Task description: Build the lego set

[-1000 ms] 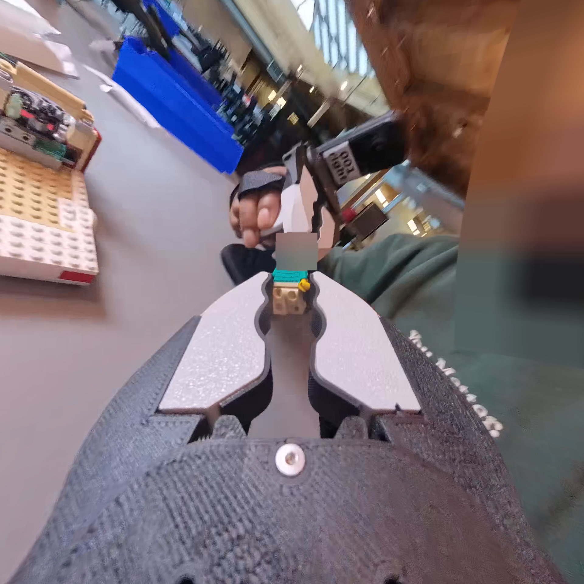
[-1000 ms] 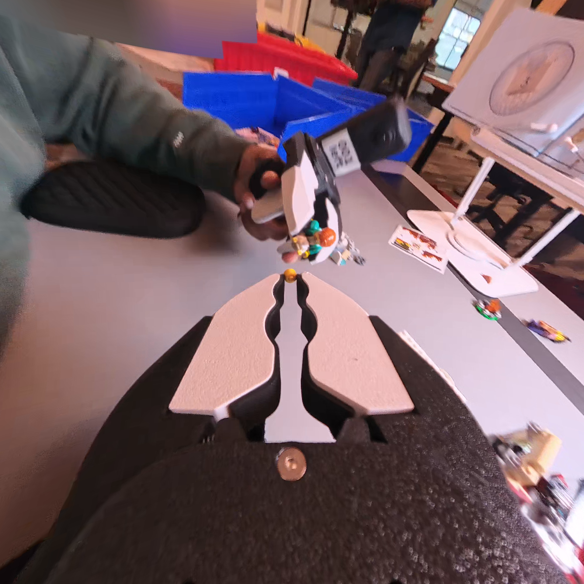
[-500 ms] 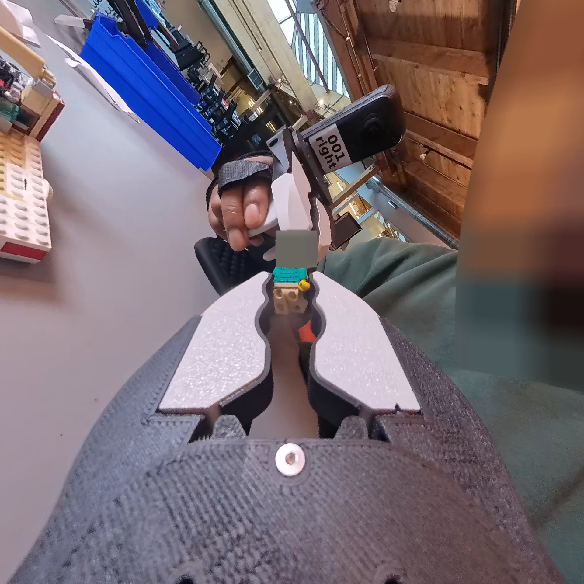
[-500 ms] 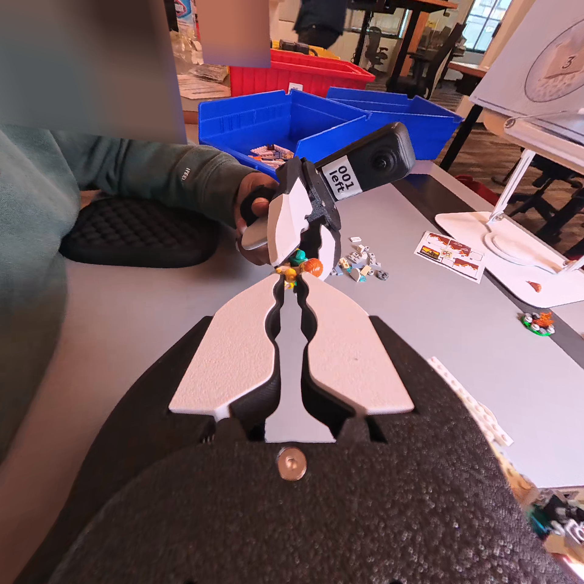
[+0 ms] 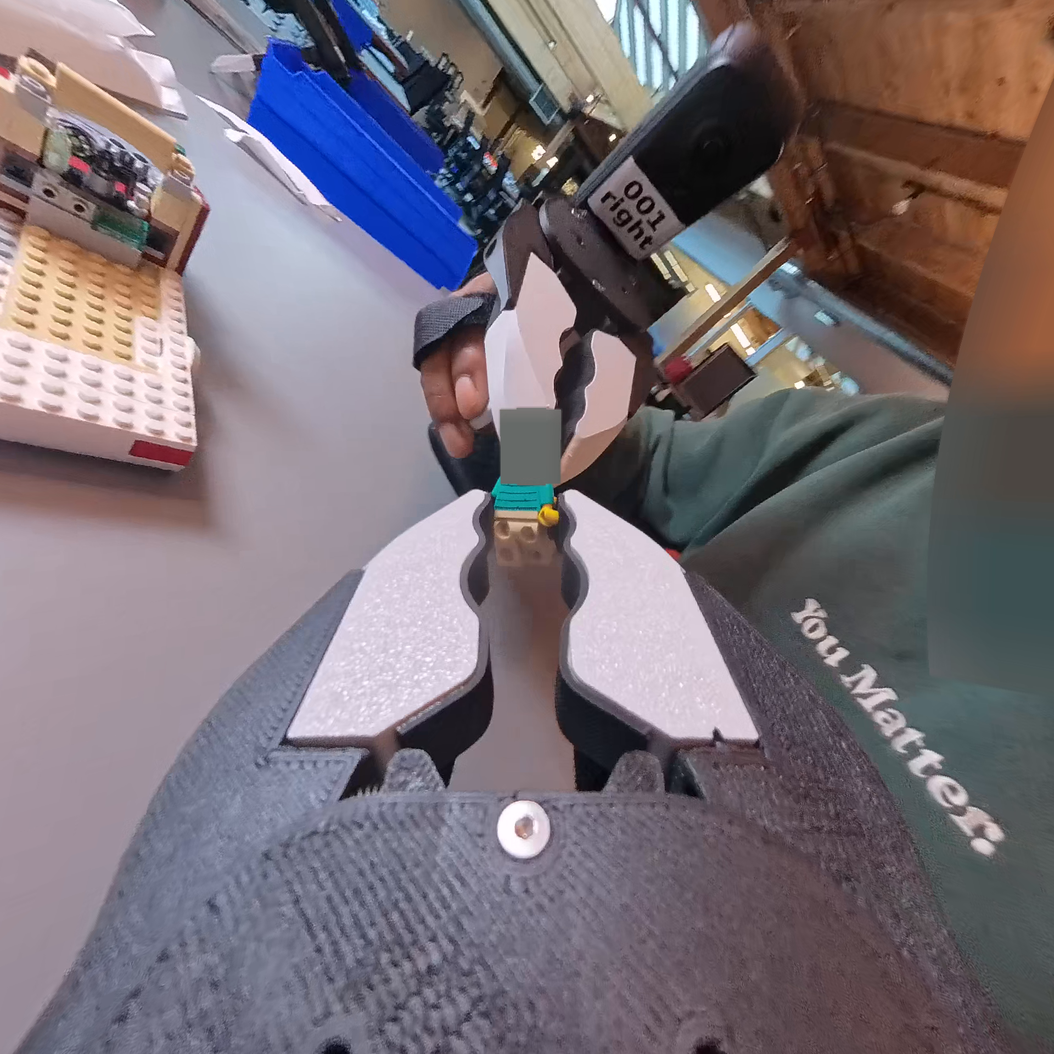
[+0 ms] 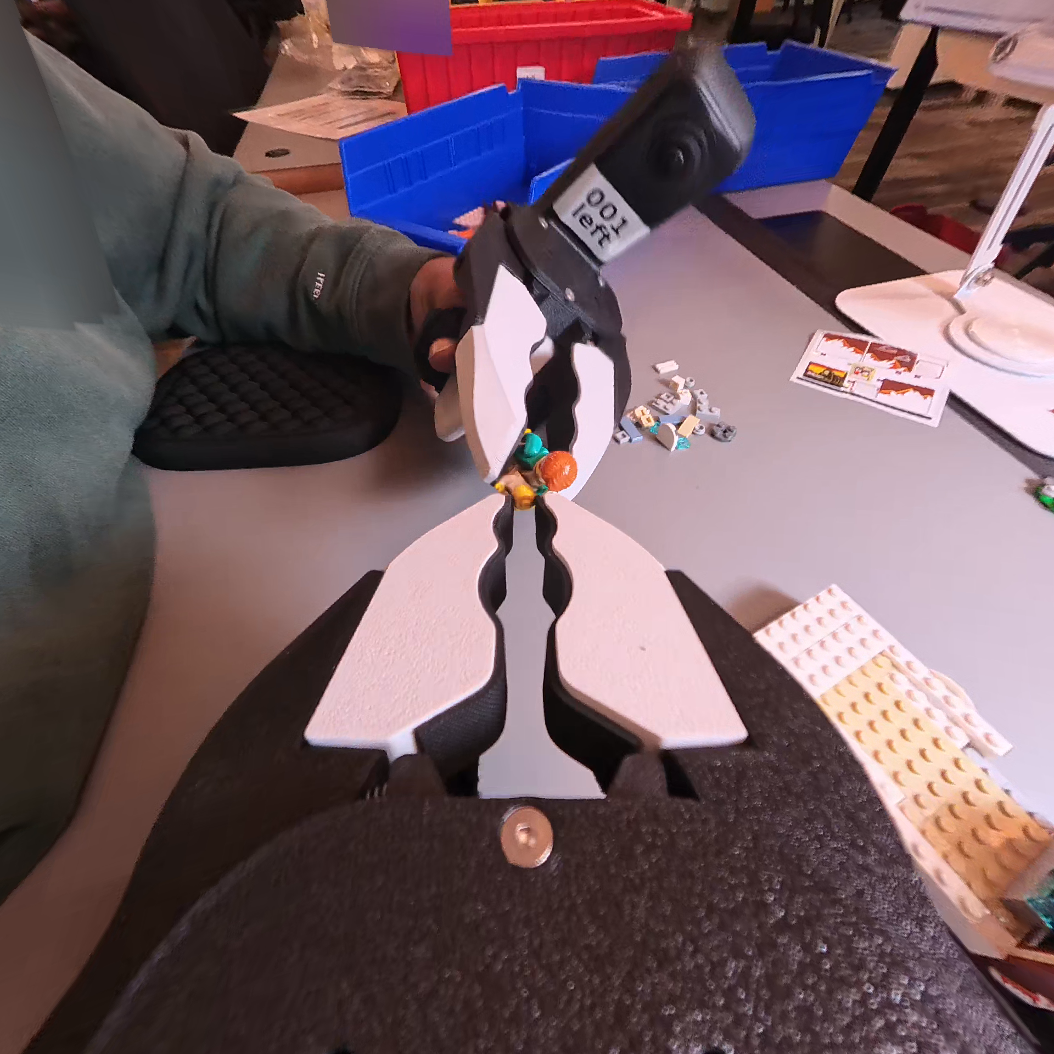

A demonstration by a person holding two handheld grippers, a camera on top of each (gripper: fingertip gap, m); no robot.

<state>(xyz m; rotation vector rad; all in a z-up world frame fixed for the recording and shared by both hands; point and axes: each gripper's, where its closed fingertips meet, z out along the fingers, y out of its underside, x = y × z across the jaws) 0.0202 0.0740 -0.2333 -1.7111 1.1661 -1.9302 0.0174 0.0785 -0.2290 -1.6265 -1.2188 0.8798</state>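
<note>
My left gripper (image 5: 522, 505) is shut on a minifigure (image 5: 522, 516) with a teal torso and tan legs, held above the grey table. In the right wrist view the left gripper (image 6: 530, 465) points down, and the minifigure (image 6: 556, 469) shows orange hair. My right gripper (image 6: 522, 505) is shut on a small yellow piece (image 6: 523, 501), which touches the minifigure's side. In the left wrist view the right gripper (image 5: 556, 445) meets the minifigure from above; a mosaic patch hides the contact. The tan and white lego build (image 5: 97, 319) lies on the table and also shows in the right wrist view (image 6: 890, 718).
A pile of small loose pieces (image 6: 673, 416) and a sticker sheet (image 6: 870, 376) lie beyond the grippers. Blue bins (image 6: 456, 148) and a red bin (image 6: 542, 51) stand at the back. A black padded rest (image 6: 256, 405) lies on the left and a white stand base (image 6: 969, 331) on the right. Left and right tips are no more than a few centimetres apart.
My right gripper has closed in on the left one, so the yellow piece now touches the minifigure. Both grippers have stayed shut on what they hold.
</note>
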